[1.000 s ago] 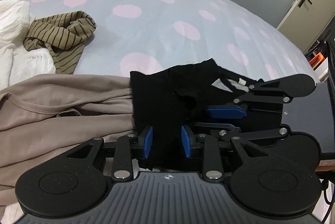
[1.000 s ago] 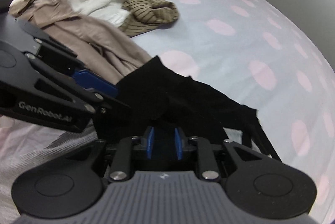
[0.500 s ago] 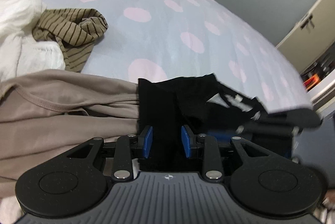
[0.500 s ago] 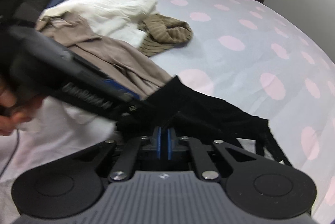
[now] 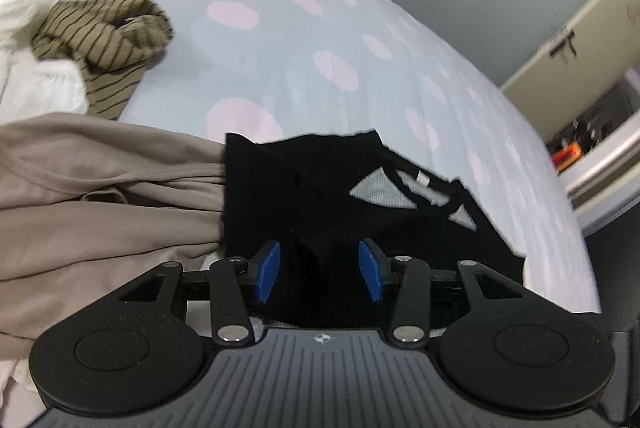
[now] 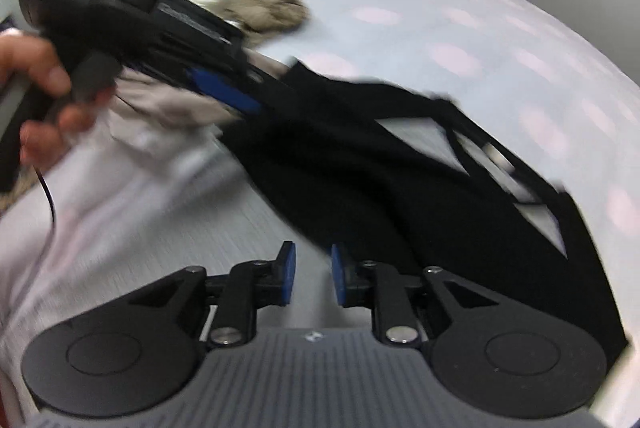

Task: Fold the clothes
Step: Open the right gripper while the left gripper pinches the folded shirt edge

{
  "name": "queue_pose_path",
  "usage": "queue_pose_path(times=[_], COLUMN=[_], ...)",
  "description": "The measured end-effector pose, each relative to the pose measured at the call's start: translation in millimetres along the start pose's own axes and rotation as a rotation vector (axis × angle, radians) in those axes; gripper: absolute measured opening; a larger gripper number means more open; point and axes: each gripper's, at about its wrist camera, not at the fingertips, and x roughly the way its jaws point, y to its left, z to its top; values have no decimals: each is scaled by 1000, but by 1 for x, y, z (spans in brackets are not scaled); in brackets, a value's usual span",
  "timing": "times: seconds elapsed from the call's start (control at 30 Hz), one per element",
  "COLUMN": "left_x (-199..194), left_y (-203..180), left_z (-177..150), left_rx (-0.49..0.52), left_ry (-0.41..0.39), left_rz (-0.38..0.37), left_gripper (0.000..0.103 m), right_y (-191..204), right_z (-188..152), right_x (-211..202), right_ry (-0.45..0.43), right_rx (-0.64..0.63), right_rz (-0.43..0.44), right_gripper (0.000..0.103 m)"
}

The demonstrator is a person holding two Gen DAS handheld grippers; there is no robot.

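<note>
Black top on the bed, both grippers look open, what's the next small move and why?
Probably close the left gripper on the black top: its jaws have just been opening and fabric lies loose between them, while the right gripper, also just opening, holds nothing.

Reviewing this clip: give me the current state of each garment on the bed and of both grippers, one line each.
black garment: crumpled on the bed, partly over the beige one.
beige garment: spread out, unfolded.
striped garment: bunched in a heap.
white garment: bunched, unfolded.
left gripper: jaws have just been opening; black fabric lies between them, pads not pressing it.
right gripper: jaws have just been opening; nothing between them, beside the black garment's edge.
</note>
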Motion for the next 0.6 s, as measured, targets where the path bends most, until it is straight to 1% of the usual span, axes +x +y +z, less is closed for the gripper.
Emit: queue_pose_path(times=[0.17, 0.2, 0.27, 0.33, 0.37, 0.43, 0.5, 0.6], left_x=[13, 15, 18, 20, 20, 19, 17, 15], left_y=[-4, -4, -5, -8, -10, -13, -14, -15], left_z=[-9, -11, -13, -15, -15, -16, -16, -15], left_rx=[37, 40, 57, 93, 115, 144, 147, 165], left_ry=[7, 5, 1, -6, -12, -22, -32, -45], left_rz=[39, 47, 65, 91, 106, 122, 113, 112], left_gripper=[39, 34, 31, 20, 18, 9, 5, 3], right_y=[-31, -37, -48, -61, -67, -79, -88, -89], right_z=[-52, -60, -74, -82, -85, -89, -88, -86], right_x=[-39, -45, -55, -59, -60, -61, -58, -47], right_ry=[3, 7, 27, 48, 49, 46, 40, 42], right_rx=[73, 73, 55, 48, 51, 63, 66, 37], right_rz=[-177, -208, -277, -332, -353, -392, -419, -433], right_gripper=[22, 22, 22, 22, 22, 22, 22, 22])
